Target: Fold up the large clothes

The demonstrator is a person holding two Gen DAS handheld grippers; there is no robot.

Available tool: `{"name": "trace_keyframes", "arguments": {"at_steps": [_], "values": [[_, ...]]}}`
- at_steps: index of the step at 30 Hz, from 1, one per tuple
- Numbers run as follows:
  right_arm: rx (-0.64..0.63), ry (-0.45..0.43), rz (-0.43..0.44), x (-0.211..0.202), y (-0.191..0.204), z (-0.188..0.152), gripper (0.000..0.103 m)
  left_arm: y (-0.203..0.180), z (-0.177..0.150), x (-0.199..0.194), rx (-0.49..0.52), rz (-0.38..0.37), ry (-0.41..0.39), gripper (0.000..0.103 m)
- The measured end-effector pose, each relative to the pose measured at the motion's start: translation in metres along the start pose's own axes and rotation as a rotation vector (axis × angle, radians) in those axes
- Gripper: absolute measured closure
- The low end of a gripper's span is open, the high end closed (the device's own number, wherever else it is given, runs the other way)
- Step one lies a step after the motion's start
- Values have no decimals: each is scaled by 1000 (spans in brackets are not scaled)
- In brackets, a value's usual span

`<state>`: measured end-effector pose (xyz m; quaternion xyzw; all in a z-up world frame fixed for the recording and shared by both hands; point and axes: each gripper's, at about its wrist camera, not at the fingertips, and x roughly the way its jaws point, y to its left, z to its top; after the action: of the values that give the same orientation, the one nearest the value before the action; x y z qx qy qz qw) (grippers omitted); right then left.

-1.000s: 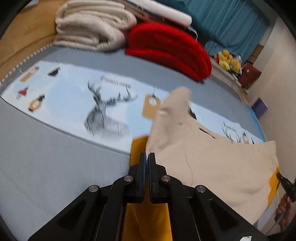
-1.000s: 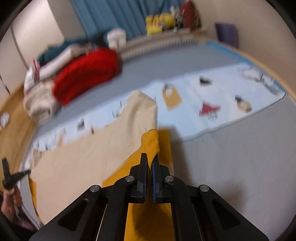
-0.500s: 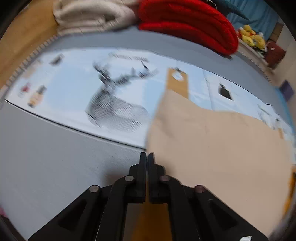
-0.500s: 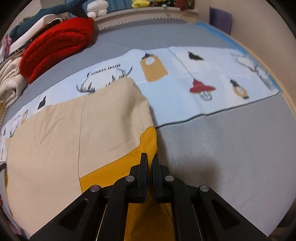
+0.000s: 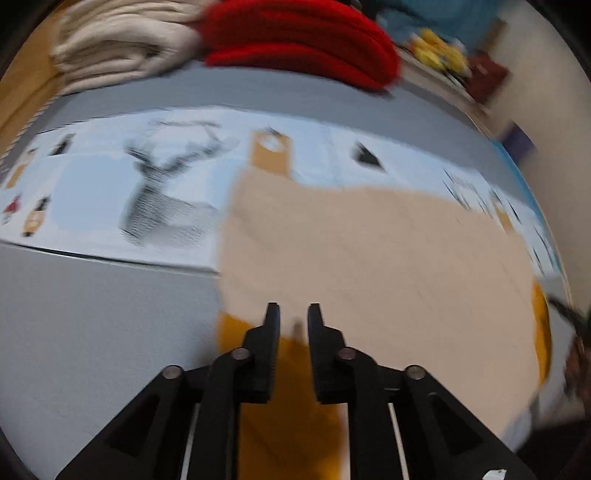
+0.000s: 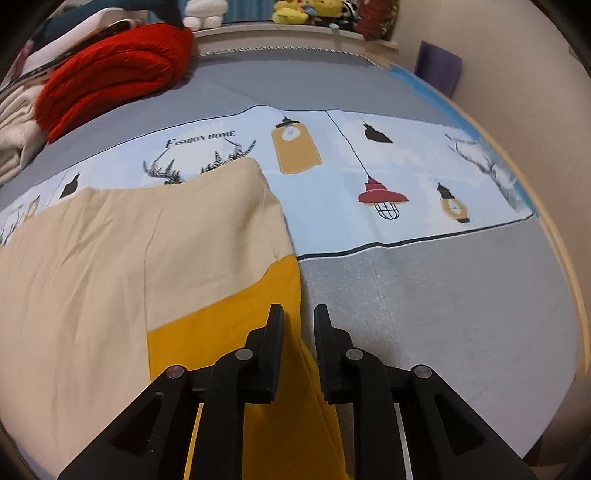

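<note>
A large beige garment [image 6: 129, 258] with a yellow part [image 6: 229, 332] lies spread flat on the bed, its folded beige layer on top. My right gripper [image 6: 298, 319] points down at the garment's right edge; its jaws are opening, and the yellow edge runs loosely through the gap without being pinched. In the blurred left wrist view the same beige garment [image 5: 369, 251] lies flat, with yellow [image 5: 280, 406] below it. My left gripper [image 5: 293, 317] hangs over the seam between beige and yellow near the left edge, its jaws opening, with the cloth lying under them unpinched.
The bed has a grey cover [image 6: 443, 314] with a pale blue band printed with lamps and a deer [image 6: 369, 166]. A folded red blanket [image 6: 110, 74] and cream bedding [image 5: 122, 44] sit at the far side. Plush toys [image 6: 306, 9] and a purple box [image 6: 437, 68] stand by the wall.
Both grippers sank toward the bed and the lifted beige flap came down flat over the garment. Both pairs of jaws went from shut on the cloth to parted.
</note>
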<state>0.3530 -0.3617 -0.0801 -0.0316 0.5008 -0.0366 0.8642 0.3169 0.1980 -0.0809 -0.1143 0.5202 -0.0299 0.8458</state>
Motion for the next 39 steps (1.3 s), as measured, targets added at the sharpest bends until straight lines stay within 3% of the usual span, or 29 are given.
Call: {"name": "trace_keyframes", "arguments": {"at_steps": [6,9,11,14,16,19,22,24,27,29,33,39], "values": [[-43,-4,13,-18,4,-17,85,-29,-30,16,130,-45,131,88],[-58,5,25,-22,5,-24,85,-21,-45,30,135,8,200,83],[-89,41,53,-19,8,-31,85,-5,-54,41,98,73,261,83],[-166,210,75,4,15,-54,85,7,-60,32,49,97,265,83],[-235,262,44,10,17,-67,85,1,-62,18,78,95,242,85],[-253,242,60,0,13,-71,85,-12,-76,9,144,-17,272,85],[-260,307,70,4,6,-84,85,-17,-101,25,252,52,357,83],[-301,357,50,7,6,-98,85,-16,-105,22,246,58,344,83],[-343,367,7,0,4,-105,85,-7,-110,13,175,78,333,83],[-347,371,-20,-6,0,-109,85,-12,-117,3,186,119,309,83],[-359,250,-56,-40,-4,-111,85,-27,-132,-17,210,197,249,83],[-308,-11,-46,-116,3,-108,85,-43,-147,-75,112,223,18,83]]}}
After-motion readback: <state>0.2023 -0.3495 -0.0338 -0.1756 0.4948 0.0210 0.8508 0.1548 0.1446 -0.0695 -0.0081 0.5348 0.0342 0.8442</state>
